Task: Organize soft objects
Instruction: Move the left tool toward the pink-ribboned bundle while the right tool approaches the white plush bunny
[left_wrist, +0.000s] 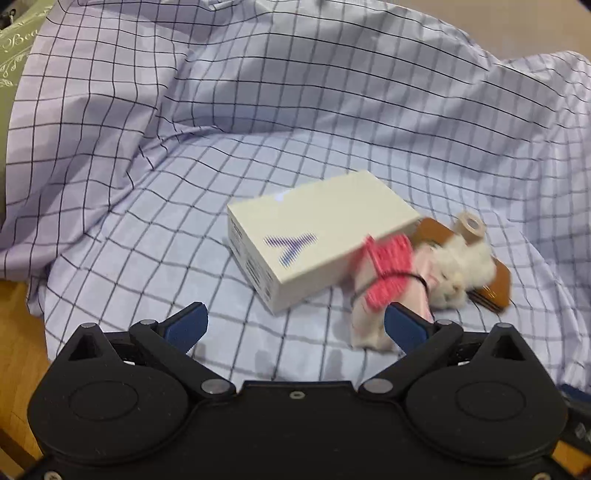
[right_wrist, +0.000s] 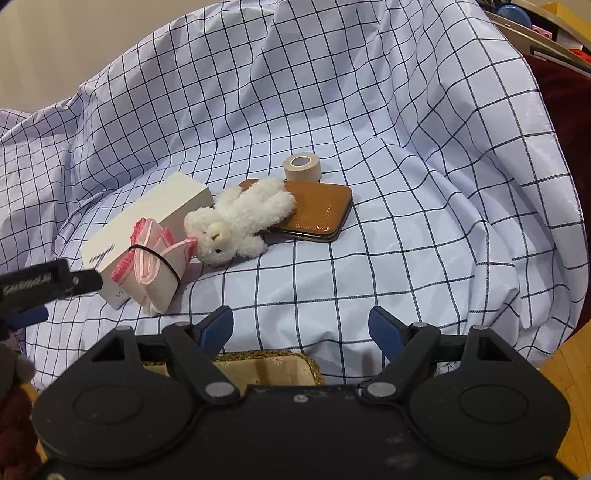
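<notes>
Cloth first: on the left of the heap, a folded cream cloth with pink frilled edging, tied by a thin black elastic, leans against the near end of a white cardboard box. Its long axis runs toward me and slightly left. My left gripper is the nearer one; in its view the bundle's lower end lies just beside the right blue pad, not between the 2 pads. Both pads stand spread apart with nothing in them, pointing steeply down at the checked white bedsheet.

Further right, a fluffy white plush lamb lies with its body on a brown leather wallet, head touching the bundle. It sits ahead and left of my right gripper, whose fingers also stand wide and empty. A woven basket rim shows under them.
</notes>
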